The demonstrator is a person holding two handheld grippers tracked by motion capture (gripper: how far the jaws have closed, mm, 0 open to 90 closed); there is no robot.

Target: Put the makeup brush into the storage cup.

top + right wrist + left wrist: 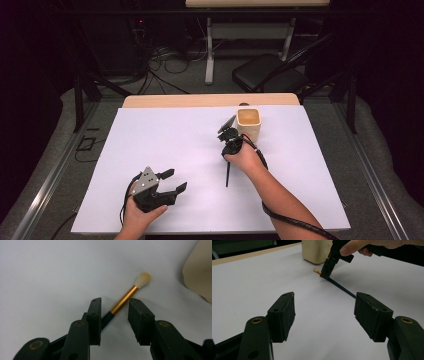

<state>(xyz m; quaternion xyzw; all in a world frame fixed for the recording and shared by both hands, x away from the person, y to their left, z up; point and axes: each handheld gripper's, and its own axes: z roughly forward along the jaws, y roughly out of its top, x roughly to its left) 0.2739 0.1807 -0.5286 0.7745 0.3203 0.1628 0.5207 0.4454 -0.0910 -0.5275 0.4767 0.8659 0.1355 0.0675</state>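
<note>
A paintbrush point(123, 300) with a dark handle, gold ferrule and cream bristles lies flat on the white sheet point(165, 140). My right gripper point(115, 312) points down over it, open, with a jaw on each side of the ferrule and handle joint and neither pad pressing it. From above, the right gripper point(229, 144) is beside the cream cup point(248, 123), and the brush handle point(227, 175) trails toward me. My left gripper point(176, 180) rests near the front left, open and holding nothing. Its camera sees the brush point(342, 288) and the right gripper point(328, 268) ahead.
The square cream cup point(315, 251) stands just beyond the bristles, near the sheet's far edge; its corner point(200, 272) is at the right. The wooden table edge point(210, 100) lies behind it. A black chair point(267, 75) and cables are on the floor beyond.
</note>
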